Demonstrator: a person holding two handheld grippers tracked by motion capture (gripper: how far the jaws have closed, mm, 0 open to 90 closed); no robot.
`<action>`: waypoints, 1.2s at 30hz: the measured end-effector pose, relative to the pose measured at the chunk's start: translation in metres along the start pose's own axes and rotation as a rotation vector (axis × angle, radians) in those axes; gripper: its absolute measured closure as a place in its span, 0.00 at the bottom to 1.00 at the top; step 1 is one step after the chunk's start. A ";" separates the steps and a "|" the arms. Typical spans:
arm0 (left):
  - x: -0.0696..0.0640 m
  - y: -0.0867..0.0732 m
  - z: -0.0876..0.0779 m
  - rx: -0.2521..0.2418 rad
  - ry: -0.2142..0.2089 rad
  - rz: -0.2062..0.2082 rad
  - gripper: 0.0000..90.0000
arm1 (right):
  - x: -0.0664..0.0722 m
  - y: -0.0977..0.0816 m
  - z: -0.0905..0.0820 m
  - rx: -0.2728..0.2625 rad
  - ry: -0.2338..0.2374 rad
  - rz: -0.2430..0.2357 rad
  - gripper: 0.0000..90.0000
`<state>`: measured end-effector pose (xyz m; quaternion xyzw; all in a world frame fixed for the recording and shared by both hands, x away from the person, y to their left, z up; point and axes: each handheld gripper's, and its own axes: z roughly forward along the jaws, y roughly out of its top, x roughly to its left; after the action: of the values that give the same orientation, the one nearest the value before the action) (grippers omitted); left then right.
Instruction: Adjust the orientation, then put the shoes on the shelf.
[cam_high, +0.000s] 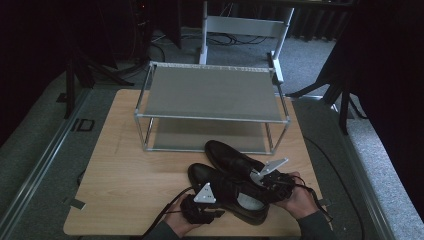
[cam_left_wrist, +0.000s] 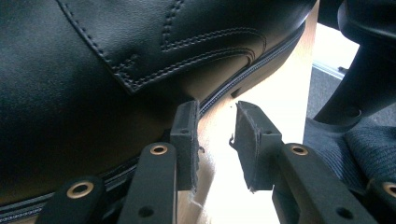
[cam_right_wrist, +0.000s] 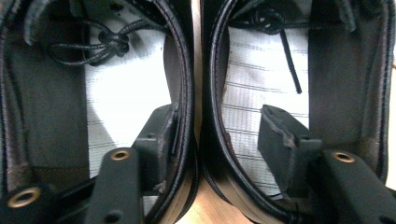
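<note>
My right gripper (cam_right_wrist: 219, 140) straddles the touching inner walls of both black dress shoes (cam_high: 232, 182) near the table's (cam_high: 125, 165) front edge, not yet pinched. My left gripper (cam_left_wrist: 215, 135) stands narrowly open beside them. Next, I'd squeeze, then lift toward the rack (cam_high: 210, 95).

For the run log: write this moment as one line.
right gripper: open, one finger inside each black shoe | left gripper: open beside shoe sole | rack: empty
</note>
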<state>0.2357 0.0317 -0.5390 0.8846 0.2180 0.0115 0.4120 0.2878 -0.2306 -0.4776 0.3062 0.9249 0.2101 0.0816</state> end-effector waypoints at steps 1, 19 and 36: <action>0.000 0.000 0.000 -0.002 -0.001 -0.002 0.78 | 0.000 0.001 0.001 0.013 -0.002 -0.003 0.55; 0.012 0.018 0.010 0.013 0.011 0.019 0.85 | -0.005 0.000 0.005 0.030 0.106 0.037 0.86; 0.019 0.019 0.009 0.014 0.010 -0.005 0.87 | 0.000 -0.006 0.003 -0.051 0.086 0.094 0.88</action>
<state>0.2619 0.0216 -0.5340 0.8869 0.2223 0.0135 0.4048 0.2853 -0.2337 -0.4827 0.3378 0.9065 0.2500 0.0395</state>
